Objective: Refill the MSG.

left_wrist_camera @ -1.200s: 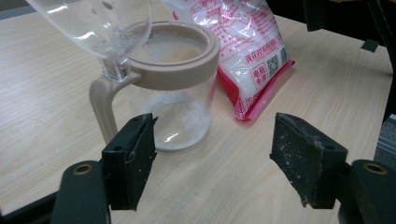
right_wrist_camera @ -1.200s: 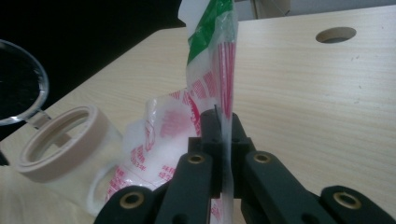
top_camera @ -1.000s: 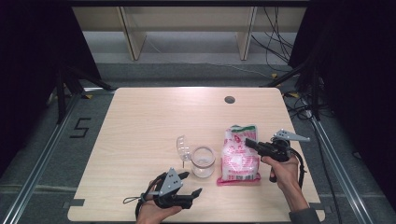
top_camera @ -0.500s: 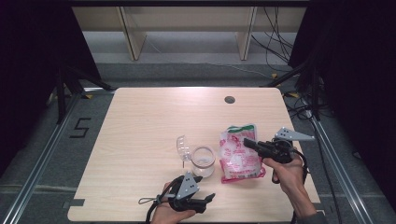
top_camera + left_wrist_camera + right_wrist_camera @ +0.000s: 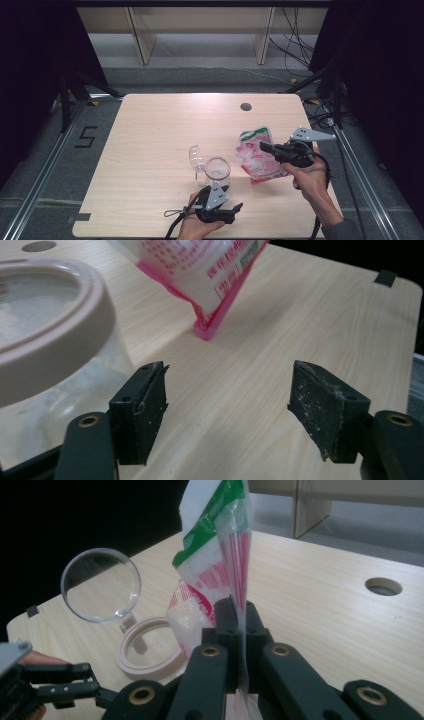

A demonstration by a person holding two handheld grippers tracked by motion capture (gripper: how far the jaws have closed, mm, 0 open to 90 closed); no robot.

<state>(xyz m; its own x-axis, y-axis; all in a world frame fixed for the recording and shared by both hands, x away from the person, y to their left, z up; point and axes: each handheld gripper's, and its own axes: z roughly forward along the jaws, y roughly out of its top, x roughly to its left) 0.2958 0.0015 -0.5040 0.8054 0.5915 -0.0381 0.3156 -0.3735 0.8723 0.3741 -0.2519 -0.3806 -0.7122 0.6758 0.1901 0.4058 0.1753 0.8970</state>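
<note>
A: Where is the pouch relative to the jar?

B: The right hand-held gripper (image 5: 265, 146) has its jaws clamped tight on the edge of the pink-and-white pouch (image 5: 256, 156), green-trimmed top uppermost, bottom corner touching or just off the worktop (image 5: 150, 130). The jar (image 5: 217, 170), its clear hinged lid (image 5: 196, 158) flipped open, stands just to the pouch's left in the high view.

A: And the other hand?

B: The left hand-held gripper (image 5: 227, 405) is nearer the jar; its jaws are wide apart with nothing between them, the jar beside one jaw.

A: So what decides the next move?

B: Probably the pouch's long axis: it runs steeply up, and its top must tip leftwards over the jar mouth.
</note>
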